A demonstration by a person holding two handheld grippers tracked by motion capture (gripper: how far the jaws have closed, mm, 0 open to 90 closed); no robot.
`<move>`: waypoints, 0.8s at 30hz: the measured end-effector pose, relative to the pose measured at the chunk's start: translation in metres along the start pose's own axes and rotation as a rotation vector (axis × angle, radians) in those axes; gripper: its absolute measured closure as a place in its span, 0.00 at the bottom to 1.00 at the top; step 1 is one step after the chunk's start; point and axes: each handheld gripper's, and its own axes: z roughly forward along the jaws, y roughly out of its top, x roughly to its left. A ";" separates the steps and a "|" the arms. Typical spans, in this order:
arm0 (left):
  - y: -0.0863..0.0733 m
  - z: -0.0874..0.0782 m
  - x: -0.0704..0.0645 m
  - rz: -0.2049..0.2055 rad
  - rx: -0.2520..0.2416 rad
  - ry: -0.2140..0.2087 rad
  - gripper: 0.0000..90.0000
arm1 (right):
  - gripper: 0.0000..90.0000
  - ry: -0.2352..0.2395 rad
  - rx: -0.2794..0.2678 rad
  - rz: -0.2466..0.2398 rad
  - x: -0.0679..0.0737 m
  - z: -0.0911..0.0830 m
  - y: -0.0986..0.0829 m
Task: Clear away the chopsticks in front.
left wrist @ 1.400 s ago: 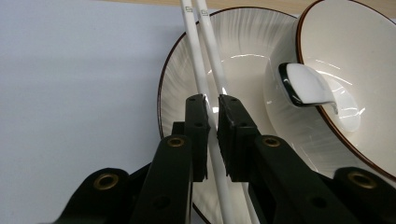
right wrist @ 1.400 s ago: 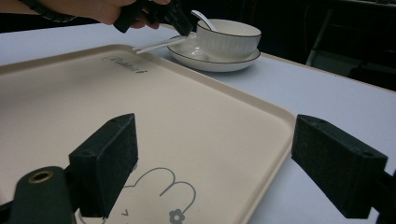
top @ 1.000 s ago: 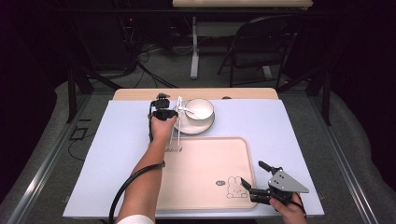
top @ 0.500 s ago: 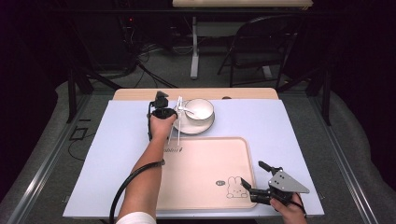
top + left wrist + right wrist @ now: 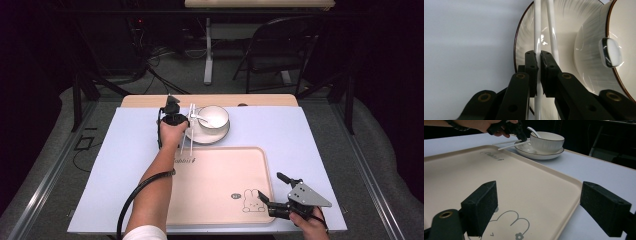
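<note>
1. Tongs first: the left tongs (image 5: 538,60) are pinched on 1 of the 2 white chopsticks (image 5: 537,30), the pads gripping it part-way along its length. The second chopstick lies just beside the jaws, outside the grip.
2. Chopsticks (image 5: 189,131) rest with their far ends on the rim of the saucer (image 5: 220,136), which carries the bowl (image 5: 213,116) with a spoon (image 5: 202,118) in it, at the far edge of the table (image 5: 320,145).
3. Doing this step well likely means gathering both sticks between the pads before lifting, then rising straight so the ends clear the saucer rim without nudging the bowl.
4. The tray (image 5: 220,187) sits just on the near side of the saucer and looks like the handy landing place; keeping the stick level should stop it pivoting in the grip.
5. The right tongs (image 5: 272,206) hang spread wide at the tray's near right corner, holding nothing.
6. Compared with 1 second ago, the left hand has edged slightly away from the person along the chopsticks; the right tongs have not moved.
</note>
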 end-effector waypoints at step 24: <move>-0.032 -0.096 0.006 0.059 -0.085 0.026 0.94 | 0.16 0.035 -0.011 0.015 0.001 0.000 0.002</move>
